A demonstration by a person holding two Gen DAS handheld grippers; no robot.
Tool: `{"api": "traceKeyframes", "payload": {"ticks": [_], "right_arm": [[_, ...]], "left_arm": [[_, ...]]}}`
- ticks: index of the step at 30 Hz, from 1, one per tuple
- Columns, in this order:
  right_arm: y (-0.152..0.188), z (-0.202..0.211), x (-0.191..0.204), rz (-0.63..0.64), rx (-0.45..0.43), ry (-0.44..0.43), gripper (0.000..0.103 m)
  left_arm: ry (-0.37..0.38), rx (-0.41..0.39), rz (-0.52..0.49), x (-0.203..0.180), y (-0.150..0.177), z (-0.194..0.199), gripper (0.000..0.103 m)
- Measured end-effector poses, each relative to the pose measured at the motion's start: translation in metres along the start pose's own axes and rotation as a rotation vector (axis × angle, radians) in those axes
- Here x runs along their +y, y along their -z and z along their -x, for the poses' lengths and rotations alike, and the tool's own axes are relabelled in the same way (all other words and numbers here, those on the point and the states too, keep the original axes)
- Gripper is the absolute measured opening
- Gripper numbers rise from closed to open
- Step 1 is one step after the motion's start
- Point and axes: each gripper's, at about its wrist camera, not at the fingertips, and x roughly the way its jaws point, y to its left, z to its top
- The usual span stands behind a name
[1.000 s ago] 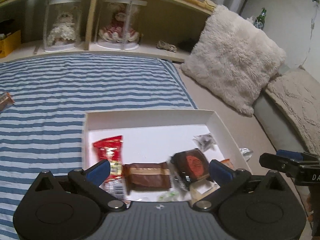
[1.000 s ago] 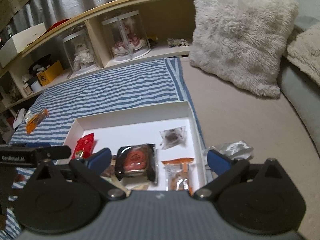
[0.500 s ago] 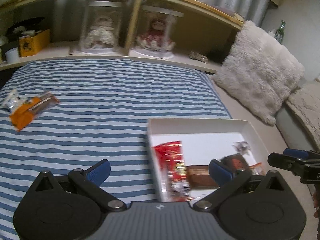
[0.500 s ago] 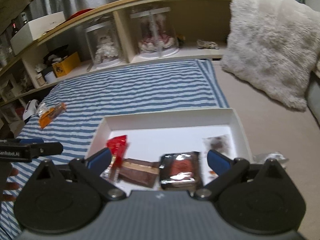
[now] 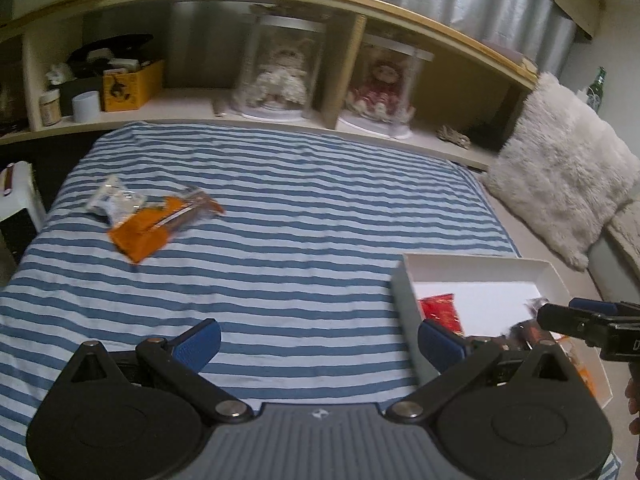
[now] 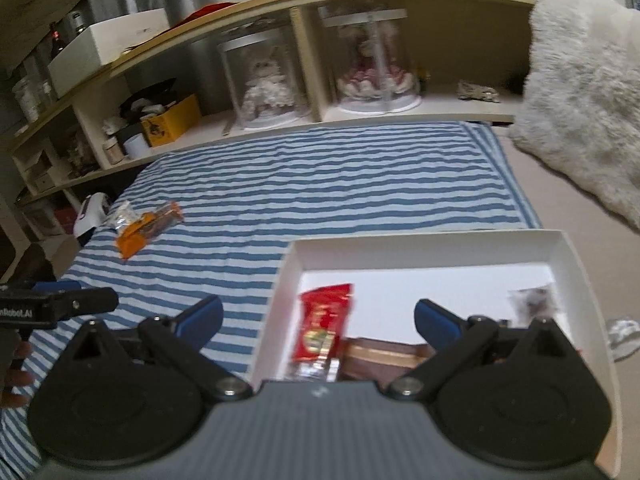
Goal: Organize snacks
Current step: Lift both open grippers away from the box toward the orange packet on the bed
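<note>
Left gripper (image 5: 319, 344) hangs over the striped blanket (image 5: 280, 208), jaws spread wide, nothing between them. Far off on the blanket's left side lie the loose snacks: an orange pack (image 5: 140, 236) touching a clear wrapper (image 5: 112, 202). Right gripper (image 6: 318, 326) is released too, empty, poised over the near left edge of the white box (image 6: 420, 248). Inside the box: a red packet (image 6: 324, 320) at the left, a brown bar (image 6: 384, 356) just beside it, a small clear bag (image 6: 532, 304) at the right wall. A silver wrapper (image 6: 622, 330) sits outside the box on the right.
</note>
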Motion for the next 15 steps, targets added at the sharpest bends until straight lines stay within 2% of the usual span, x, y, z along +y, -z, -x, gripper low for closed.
{"api": "traceKeyframes", "payload": {"ticks": [15], "right_arm": [[-0.016, -0.035, 0.084, 0.065, -0.03, -0.103, 0.102]], "left_arm": [[-0.057, -0.064, 0.055, 0.087, -0.014, 0.025, 0.103]]}}
